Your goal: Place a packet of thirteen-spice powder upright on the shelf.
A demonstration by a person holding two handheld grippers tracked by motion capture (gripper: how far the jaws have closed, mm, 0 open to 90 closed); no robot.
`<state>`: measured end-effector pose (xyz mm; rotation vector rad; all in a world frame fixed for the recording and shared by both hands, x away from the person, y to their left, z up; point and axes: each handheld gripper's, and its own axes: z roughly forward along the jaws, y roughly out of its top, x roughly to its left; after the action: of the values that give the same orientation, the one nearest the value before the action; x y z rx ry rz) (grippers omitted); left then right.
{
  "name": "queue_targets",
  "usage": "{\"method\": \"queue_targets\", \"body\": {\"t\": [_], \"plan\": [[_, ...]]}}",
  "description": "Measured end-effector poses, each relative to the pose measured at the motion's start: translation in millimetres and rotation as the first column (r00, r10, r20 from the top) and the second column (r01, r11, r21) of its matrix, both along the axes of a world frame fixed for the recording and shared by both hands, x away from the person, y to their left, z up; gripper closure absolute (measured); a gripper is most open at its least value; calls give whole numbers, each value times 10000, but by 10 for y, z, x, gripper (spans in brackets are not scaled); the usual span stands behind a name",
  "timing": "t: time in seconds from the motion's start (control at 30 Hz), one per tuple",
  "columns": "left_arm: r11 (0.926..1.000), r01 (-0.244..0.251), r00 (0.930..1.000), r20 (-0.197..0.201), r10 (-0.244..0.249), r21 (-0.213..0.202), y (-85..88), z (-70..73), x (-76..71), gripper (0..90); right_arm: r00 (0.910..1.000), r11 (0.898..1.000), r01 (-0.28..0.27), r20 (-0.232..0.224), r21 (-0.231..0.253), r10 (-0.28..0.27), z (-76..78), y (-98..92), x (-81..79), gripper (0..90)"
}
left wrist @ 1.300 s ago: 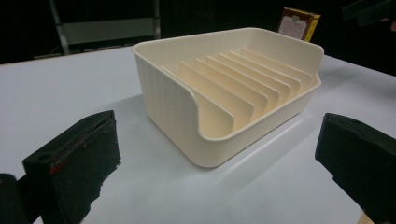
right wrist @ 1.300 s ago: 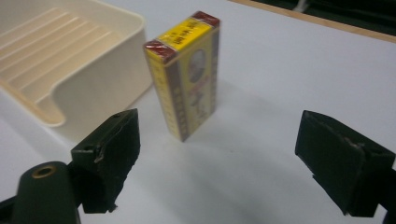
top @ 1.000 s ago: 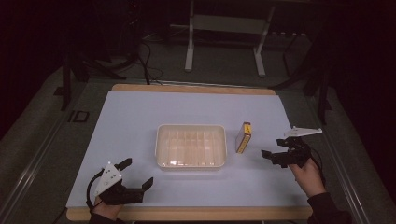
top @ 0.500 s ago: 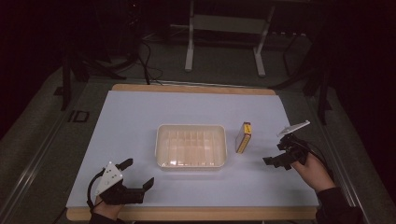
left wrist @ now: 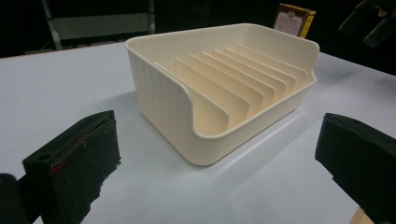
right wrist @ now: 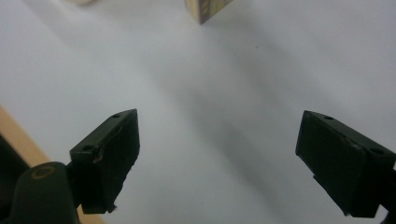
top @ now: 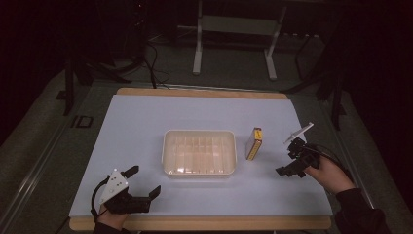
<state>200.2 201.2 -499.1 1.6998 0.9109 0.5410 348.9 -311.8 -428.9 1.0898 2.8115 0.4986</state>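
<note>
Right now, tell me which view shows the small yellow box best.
The high view: the small yellow box stands whole, just right of the cream tray. The left gripper view catches its top above the tray's far rim; the right gripper view shows one blurred corner at the top edge.

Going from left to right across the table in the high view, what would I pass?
Left gripper → cream tray → small yellow box → right gripper, held in a hand.
</note>
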Motion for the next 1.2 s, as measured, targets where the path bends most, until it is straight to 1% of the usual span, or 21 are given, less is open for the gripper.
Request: {"method": "queue_targets", "body": {"t": [0.03,0.1,0.2,0.27,0.43,0.53,0.57,0.6,0.67,0.7,0.8,0.87,0.93,1.0,1.1,1.13,1.2], "plan": [[10000,6,10000,1,-6,-3,-1,-1,1,0,9997,9997,-119,-223,-190,114,4,4,6,135],[10000,11,10000,-6,-11,-18,-1,-2,3,0,9981,9982,-381,-494,-471,357,-2,8,14,135],[10000,23,10000,-16,-23,-13,-1,-2,5,0,9936,9944,-810,-837,-680,752,-6,17,19,135],[10000,17,10000,-21,-17,-23,-1,-3,6,0,9897,9920,-1060,-1040,-684,986,-7,26,18,136],[10000,34,10000,-30,-34,-30,-2,-5,7,0,9764,9826,-1547,-1676,-1025,1362,-41,60,6,140],[10000,45,10000,-38,-45,-30,-2,-4,7,0,9654,9751,-1866,-2063,-1194,1595,-67,70,5,142],[10000,48,10000,-35,-48,-28,-2,-4,7,0,9580,9717,-2007,-2322,-1243,1681,-71,74,6,151],[10000,56,10000,-32,-56,-32,-2,-4,7,0,9487,9675,-2168,-2615,-1302,1774,-79,79,3,151],[10000,76,10000,-43,-77,-16,-3,-5,9,0,9351,9579,-2490,-2930,-1428,1994,-87,95,-17,150],[10000,76,10000,-47,-76,-25,-5,-6,10,0,9293,9557,-2587,-3061,-1406,2065,-88,99,-21,148],[10000,92,9999,-51,-93,-21,-6,-6,10,0,9172,9436,-2970,-3184,-1463,2393,-83,117,-31,143],[9999,106,9999,-54,-106,7,-7,-7,10,0,9110,9416,-3006,-3378,-1516,2364,-74,135,-36,146],[9999,131,9999,-79,-130,41,-12,-9,10,0,9003,9363,-3148,-3613,-1558,2425,-78,150,-36,147],[9999,151,9999,-58,-151,25,-13,-7,10,0,8951,9296,-3301,-3671,-1643,2530,-78,173,-44,147],[9999,128,9999,-71,-128,25,-10,-8,11,0,8814,9152,-3698,-3721,-1603,2910,-74,213,-68,147],[9999,130,9999,-59,-130,18,-8,-7,11,0,8770,9119,-3799,-3740,-1551,3018,-71,228,-80,147],[9999,145,9999,-76,-145,48,-10,-9,12,0,8645,8956,-4177,-3703,-1531,3399,-65,262,-110,147]]}}
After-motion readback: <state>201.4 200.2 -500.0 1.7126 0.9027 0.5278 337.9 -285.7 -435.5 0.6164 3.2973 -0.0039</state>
